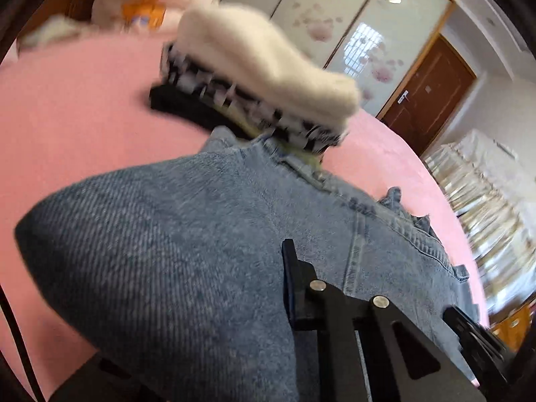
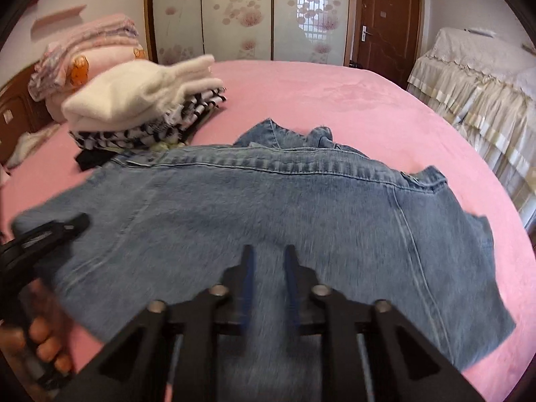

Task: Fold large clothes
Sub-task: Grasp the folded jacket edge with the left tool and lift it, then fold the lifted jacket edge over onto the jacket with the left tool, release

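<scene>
A blue denim garment [image 2: 268, 207] lies spread on the pink bed [image 2: 318, 93], collar side far, partly folded. My right gripper [image 2: 268, 251] hovers over its near middle with a narrow gap between the fingers and nothing between them. My left gripper [image 2: 78, 222] shows at the left edge of the right wrist view, over the garment's left end, held by a hand. In the left wrist view the denim [image 1: 167, 234] bulges up close; only one finger [image 1: 289, 268] shows clearly, and the view is blurred.
A stack of folded clothes [image 2: 144, 107], white on top of black-and-white and black, sits at the far left of the bed; it also shows in the left wrist view [image 1: 261, 67]. Pink bedding [image 2: 100, 47] is piled behind. A cream-covered sofa [image 2: 475, 77] stands right. Wardrobe doors and a brown door [image 2: 388, 20] are behind.
</scene>
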Motion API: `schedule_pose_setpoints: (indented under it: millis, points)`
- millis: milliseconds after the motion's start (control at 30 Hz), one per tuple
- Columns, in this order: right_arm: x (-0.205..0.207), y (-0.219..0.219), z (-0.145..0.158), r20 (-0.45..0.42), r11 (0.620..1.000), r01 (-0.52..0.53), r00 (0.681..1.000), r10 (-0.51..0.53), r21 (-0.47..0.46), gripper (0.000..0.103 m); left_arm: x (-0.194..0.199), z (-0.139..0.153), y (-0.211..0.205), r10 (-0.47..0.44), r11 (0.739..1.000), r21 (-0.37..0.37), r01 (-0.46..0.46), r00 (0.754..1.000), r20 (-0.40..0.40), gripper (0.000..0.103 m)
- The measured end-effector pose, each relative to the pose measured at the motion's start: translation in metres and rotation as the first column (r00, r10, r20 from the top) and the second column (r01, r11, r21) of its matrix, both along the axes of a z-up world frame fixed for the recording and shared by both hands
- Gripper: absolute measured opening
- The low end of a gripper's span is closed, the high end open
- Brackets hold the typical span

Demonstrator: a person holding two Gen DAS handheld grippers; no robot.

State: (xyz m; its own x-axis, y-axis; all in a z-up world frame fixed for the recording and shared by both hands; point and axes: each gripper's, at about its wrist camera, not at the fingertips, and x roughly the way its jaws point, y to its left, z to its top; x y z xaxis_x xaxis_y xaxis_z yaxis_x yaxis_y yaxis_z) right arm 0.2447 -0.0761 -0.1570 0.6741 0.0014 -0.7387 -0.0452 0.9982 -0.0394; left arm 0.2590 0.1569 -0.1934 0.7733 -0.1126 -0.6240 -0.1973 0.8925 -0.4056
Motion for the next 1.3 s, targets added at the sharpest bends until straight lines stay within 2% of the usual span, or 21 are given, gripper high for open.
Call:
schedule_pose_setpoints:
  millis: [33, 100, 200, 267, 333, 400, 467, 533, 633, 733, 867, 900, 967, 1033, 1100, 1167, 1233, 1300]
  points:
    - [0.007, 0.0, -0.006, -0.018, 1.0, -0.004, 1.0, 0.004, -0.004, 0.006, -0.003, 0.007, -0.002, 0.001, 1.0, 0.01, -0.001, 1.0, 0.015, 0.01]
    - [0.022, 0.002, -0.027, -0.119, 0.999, -0.037, 0.992, 0.037, 0.006, 0.0, -0.008, 0.024, -0.011, -0.004, 1.0, 0.032, 0.003, 0.999, 0.05, 0.01]
    - [0.019, 0.006, -0.039, -0.105, 0.998, -0.063, 0.993, 0.06, -0.03, 0.001, -0.017, 0.051, -0.034, -0.041, 0.994, 0.101, 0.03, 0.993, 0.11, 0.01]
    - [0.018, 0.002, -0.04, -0.103, 0.998, -0.06, 0.993, 0.059, -0.007, 0.001, -0.023, 0.07, -0.055, -0.079, 0.987, 0.151, 0.056, 0.985, 0.154, 0.009]
    - [0.019, -0.006, -0.039, -0.11, 0.997, -0.053, 0.992, 0.059, 0.051, 0.002, -0.027, 0.085, -0.075, -0.126, 0.976, 0.198, 0.089, 0.975, 0.185, 0.009]
    - [0.02, -0.02, -0.038, -0.127, 0.987, -0.045, 0.99, 0.064, 0.152, 0.002, -0.028, 0.1, -0.1, -0.182, 0.964, 0.23, 0.132, 0.96, 0.212, 0.009]
    - [0.017, -0.039, -0.035, -0.154, 0.959, -0.033, 0.985, 0.08, 0.283, 0.002, -0.026, 0.113, -0.125, -0.233, 0.95, 0.261, 0.172, 0.947, 0.223, 0.009]
    - [0.007, -0.057, -0.027, -0.155, 0.929, -0.009, 0.985, 0.071, 0.369, 0.002, -0.022, 0.122, -0.152, -0.289, 0.931, 0.291, 0.22, 0.931, 0.223, 0.009]
    - [-0.025, -0.094, -0.007, -0.105, 0.923, 0.059, 0.994, -0.02, 0.38, 0.002, -0.016, 0.128, -0.197, -0.382, 0.898, 0.314, 0.307, 0.899, 0.214, 0.009]
    - [-0.061, -0.14, 0.009, -0.064, 0.927, 0.166, 0.986, -0.154, 0.337, 0.002, -0.012, 0.118, -0.244, -0.462, 0.862, 0.319, 0.394, 0.869, 0.176, 0.009]
    - [-0.102, -0.2, 0.015, -0.058, 0.909, 0.298, 0.954, -0.294, 0.29, 0.002, -0.007, 0.076, -0.3, -0.539, 0.812, 0.318, 0.49, 0.838, 0.084, 0.009]
    - [-0.108, -0.211, 0.014, -0.064, 0.905, 0.317, 0.948, -0.312, 0.284, 0.002, -0.006, 0.064, -0.311, -0.549, 0.8, 0.326, 0.503, 0.833, 0.062, 0.01]
    - [-0.12, -0.228, 0.01, -0.077, 0.896, 0.353, 0.935, -0.346, 0.268, 0.002, -0.005, 0.03, -0.337, -0.573, 0.76, 0.359, 0.541, 0.82, -0.023, 0.01]
    - [-0.128, -0.237, 0.004, -0.097, 0.888, 0.378, 0.926, -0.365, 0.262, 0.002, -0.007, 0.002, -0.35, -0.575, 0.738, 0.361, 0.57, 0.812, -0.106, 0.013]
    - [-0.133, -0.241, 0.001, -0.107, 0.88, 0.38, 0.925, -0.365, 0.286, 0.002, -0.011, -0.007, -0.353, -0.587, 0.72, 0.375, 0.584, 0.801, -0.12, 0.015]
    - [-0.135, -0.241, 0.0, -0.104, 0.878, 0.377, 0.926, -0.363, 0.295, 0.002, -0.014, -0.002, -0.353, -0.619, 0.695, 0.377, 0.613, 0.776, -0.119, 0.03]
    - [-0.135, -0.238, 0.001, -0.099, 0.88, 0.374, 0.927, -0.361, 0.292, 0.002, -0.017, 0.003, -0.358, -0.67, 0.654, 0.352, 0.669, 0.729, -0.14, 0.06]
    - [-0.131, -0.237, 0.003, -0.095, 0.879, 0.368, 0.929, -0.357, 0.302, 0.002, -0.024, 0.014, -0.356, -0.694, 0.636, 0.342, 0.691, 0.707, -0.136, 0.07]
